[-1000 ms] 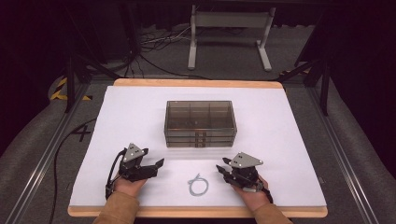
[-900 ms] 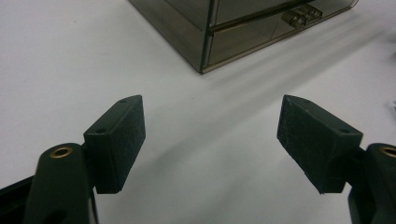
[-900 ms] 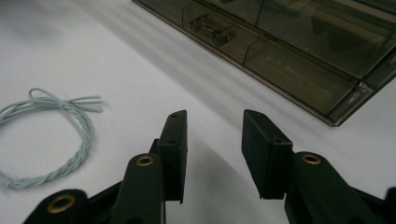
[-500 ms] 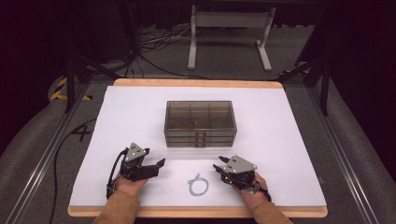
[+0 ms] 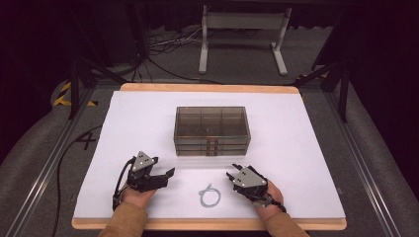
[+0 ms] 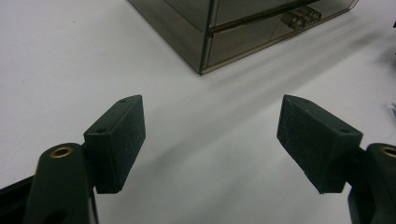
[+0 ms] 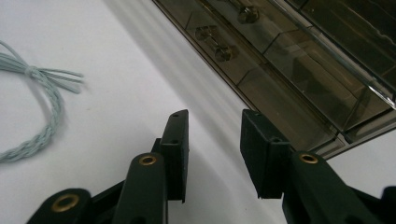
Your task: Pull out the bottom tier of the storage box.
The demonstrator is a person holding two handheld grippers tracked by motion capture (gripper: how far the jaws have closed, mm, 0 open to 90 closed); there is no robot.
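A smoky see-through drawer box (image 5: 211,131) stands mid-table, its small knobs (image 5: 211,144) facing me. A pale twisted cord loop (image 5: 210,196) lies on the white sheet in front of it. My left gripper (image 5: 167,175) rests left of the cord, jaws wide open and empty; its own view shows the box corner (image 6: 224,37) ahead. My right gripper (image 5: 230,176) sits just right of the cord, angled toward the box. In the right gripper view its jaws (image 7: 214,149) stand a narrow gap apart with nothing between them, the cord (image 7: 39,107) at the left and the drawer fronts (image 7: 280,79) ahead.
The white sheet (image 5: 301,148) covers a wood-edged table (image 5: 207,224). Bare sheet runs on both sides of the box and behind it. A metal stand (image 5: 242,34) and cables lie on the dark floor beyond the table's far edge.
My right gripper has slid a little to the left, closer to the cord. The left gripper, the cord and the box have stayed put.
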